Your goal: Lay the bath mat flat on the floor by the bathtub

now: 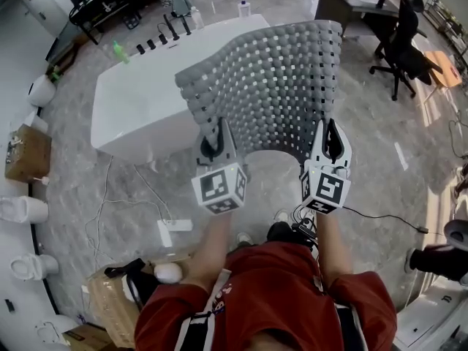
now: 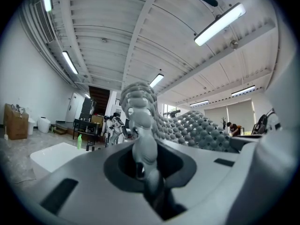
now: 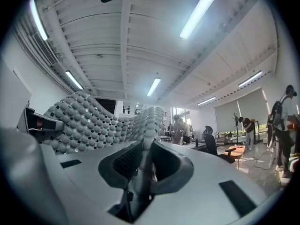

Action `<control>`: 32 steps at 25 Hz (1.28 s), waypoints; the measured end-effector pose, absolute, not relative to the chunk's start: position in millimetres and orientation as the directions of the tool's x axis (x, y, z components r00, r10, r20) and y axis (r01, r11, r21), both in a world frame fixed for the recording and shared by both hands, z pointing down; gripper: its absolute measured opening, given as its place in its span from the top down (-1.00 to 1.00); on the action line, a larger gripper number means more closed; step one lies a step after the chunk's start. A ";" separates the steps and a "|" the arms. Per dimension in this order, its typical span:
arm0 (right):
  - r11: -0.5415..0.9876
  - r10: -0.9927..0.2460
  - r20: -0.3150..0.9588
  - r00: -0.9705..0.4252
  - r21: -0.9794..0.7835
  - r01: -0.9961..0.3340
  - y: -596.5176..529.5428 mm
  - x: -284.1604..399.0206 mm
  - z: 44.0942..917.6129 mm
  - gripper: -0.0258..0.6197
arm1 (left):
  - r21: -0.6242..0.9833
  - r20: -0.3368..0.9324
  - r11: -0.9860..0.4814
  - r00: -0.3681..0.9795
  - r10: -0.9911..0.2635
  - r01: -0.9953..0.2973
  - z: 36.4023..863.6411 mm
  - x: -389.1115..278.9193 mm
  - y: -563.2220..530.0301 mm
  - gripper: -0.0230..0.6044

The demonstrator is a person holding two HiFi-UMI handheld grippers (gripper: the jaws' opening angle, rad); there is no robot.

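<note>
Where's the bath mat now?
The bath mat is mid head view, held off the floor by left gripper and right gripper at its near corners, the white bathtub at its left.

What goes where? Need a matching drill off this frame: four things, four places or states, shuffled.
Things
1. grey pebble-textured bath mat
2. small green plastic bottle
3. black wheeled office chair
4. brown cardboard box

Places or states
a. on the floor at the head view's left edge
b. held up in the air, off the floor
c. standing at the far left corner of the white rectangular bathtub
d. on the floor at the head view's upper right

Pairs: 1-b, 2-c, 3-d, 4-a
</note>
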State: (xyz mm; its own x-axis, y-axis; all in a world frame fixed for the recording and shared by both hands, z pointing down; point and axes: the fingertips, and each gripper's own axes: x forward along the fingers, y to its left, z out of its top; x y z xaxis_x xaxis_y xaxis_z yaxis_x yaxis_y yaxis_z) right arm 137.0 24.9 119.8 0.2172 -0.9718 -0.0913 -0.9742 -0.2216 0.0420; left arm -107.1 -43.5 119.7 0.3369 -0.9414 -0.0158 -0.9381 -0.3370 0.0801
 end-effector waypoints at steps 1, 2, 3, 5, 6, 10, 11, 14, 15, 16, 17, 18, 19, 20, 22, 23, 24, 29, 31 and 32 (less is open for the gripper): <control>-0.228 -0.971 -0.088 0.224 0.037 -0.973 22.1 145.5 122.1 0.68 | 0.078 -0.014 -0.341 0.341 -0.940 -0.937 120.6 -98.9 -47.5 0.73; -0.234 -0.969 -0.084 0.231 0.033 -0.972 19.6 154.1 124.5 0.68 | 0.076 -0.013 -0.345 0.345 -0.938 -0.935 121.7 -90.4 -51.4 0.73; -0.240 -0.968 -0.081 0.237 0.028 -0.970 17.4 162.7 126.9 0.68 | 0.074 -0.011 -0.350 0.350 -0.937 -0.934 123.1 -81.8 -55.1 0.73; -0.250 -0.966 -0.074 0.248 0.022 -0.968 13.9 179.4 131.5 0.68 | 0.071 -0.006 -0.359 0.360 -0.933 -0.931 125.8 -64.7 -61.7 0.73; -0.256 -0.965 -0.071 0.254 0.020 -0.967 12.3 187.6 133.1 0.68 | 0.070 -0.004 -0.364 0.364 -0.931 -0.929 126.7 -56.4 -64.6 0.73; -0.272 -0.961 -0.061 0.271 0.014 -0.962 6.0 220.2 135.6 0.68 | 0.065 0.003 -0.380 0.381 -0.924 -0.923 126.9 -22.4 -75.8 0.73; -0.275 -0.960 -0.059 0.274 0.012 -0.961 4.7 228.5 136.1 0.68 | 0.063 0.005 -0.384 0.386 -0.923 -0.921 126.6 -13.6 -78.3 0.73; -0.285 -0.957 -0.049 0.285 0.002 -0.958 1.2 253.3 140.7 0.68 | 0.057 0.009 -0.395 0.396 -0.918 -0.917 127.7 10.6 -84.2 0.73; -0.287 -0.957 -0.047 0.286 0.000 -0.958 0.0 260.3 142.6 0.68 | 0.056 0.011 -0.397 0.398 -0.917 -0.916 129.0 17.3 -85.8 0.73; -0.287 -0.957 -0.046 0.287 -0.001 -0.958 -1.3 266.5 144.5 0.68 | 0.055 0.012 -0.397 0.399 -0.917 -0.916 130.5 23.5 -87.2 0.73; -0.286 -0.957 -0.045 0.285 -0.002 -0.958 -2.5 272.3 146.3 0.68 | 0.054 0.013 -0.397 0.399 -0.917 -0.916 131.8 29.2 -88.3 0.73; -0.284 -0.958 -0.043 0.284 -0.003 -0.959 -3.8 277.9 148.0 0.68 | 0.052 0.014 -0.397 0.398 -0.917 -0.917 132.8 34.9 -89.2 0.73; -0.282 -0.959 -0.041 0.282 -0.005 -0.959 -4.8 283.6 149.8 0.68 | 0.050 0.016 -0.396 0.397 -0.918 -0.917 133.6 40.5 -89.7 0.73; -0.280 -0.959 -0.037 0.280 -0.008 -0.960 -5.7 289.2 151.6 0.68 | 0.047 0.019 -0.395 0.396 -0.918 -0.917 134.5 45.9 -90.1 0.73; -0.277 -0.960 -0.028 0.277 -0.012 -0.961 -7.4 299.1 155.5 0.68 | 0.044 0.027 -0.395 0.396 -0.918 -0.918 137.1 55.7 -91.0 0.73; -0.276 -0.961 -0.024 0.277 -0.013 -0.961 -8.2 302.7 157.7 0.68 | 0.043 0.031 -0.395 0.396 -0.918 -0.918 139.1 59.3 -91.6 0.73; -0.276 -0.961 -0.020 0.276 -0.014 -0.961 -9.1 305.1 160.3 0.68 | 0.043 0.035 -0.395 0.396 -0.917 -0.918 141.4 61.7 -92.1 0.73; -0.280 -0.960 0.013 0.280 -0.018 -0.960 -12.7 310.3 176.2 0.68 | 0.043 0.068 -0.394 0.396 -0.916 -0.918 157.4 66.9 -96.4 0.73; -0.286 -0.958 0.030 0.285 -0.016 -0.958 -14.7 311.2 183.8 0.68 | 0.044 0.081 -0.396 0.399 -0.913 -0.917 165.9 68.2 -100.4 0.73; -0.289 -0.957 0.040 0.289 -0.014 -0.957 -15.7 310.5 188.7 0.68 | 0.047 0.089 -0.399 0.401 -0.912 -0.916 171.5 68.0 -102.7 0.73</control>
